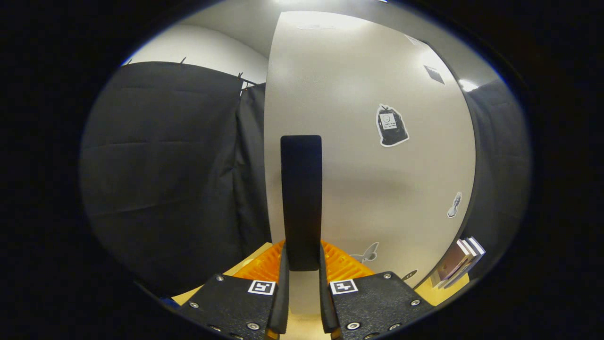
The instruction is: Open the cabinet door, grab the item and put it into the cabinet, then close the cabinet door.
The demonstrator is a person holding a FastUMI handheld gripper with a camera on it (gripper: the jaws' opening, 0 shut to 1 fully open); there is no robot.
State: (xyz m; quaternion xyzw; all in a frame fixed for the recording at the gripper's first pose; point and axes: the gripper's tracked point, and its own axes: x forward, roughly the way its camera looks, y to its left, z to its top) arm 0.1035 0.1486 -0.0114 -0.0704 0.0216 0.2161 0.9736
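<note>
**Fingers clamped on the door handle**

Gripper view: my gripper (302, 288) has its two fingers drawn in narrow, one on each side of the handle (301, 203), and both press against its lower end. The handle is a tall, dark, flat bar with rounded top corners, standing upright on the door (368, 156) and rising straight up from between my fingers.

The door is pale, smooth and glossy, with soft light patches near its top. Several stickers sit on it to the right of the handle: a dark bag-shaped one (391, 125) high up, a small pale one (454, 205) lower near the door's right edge, and a winged one (369, 252) low down, just beside my right finger. Past the door's right edge, some books (460, 267) stand together on a yellowish surface.
</note>
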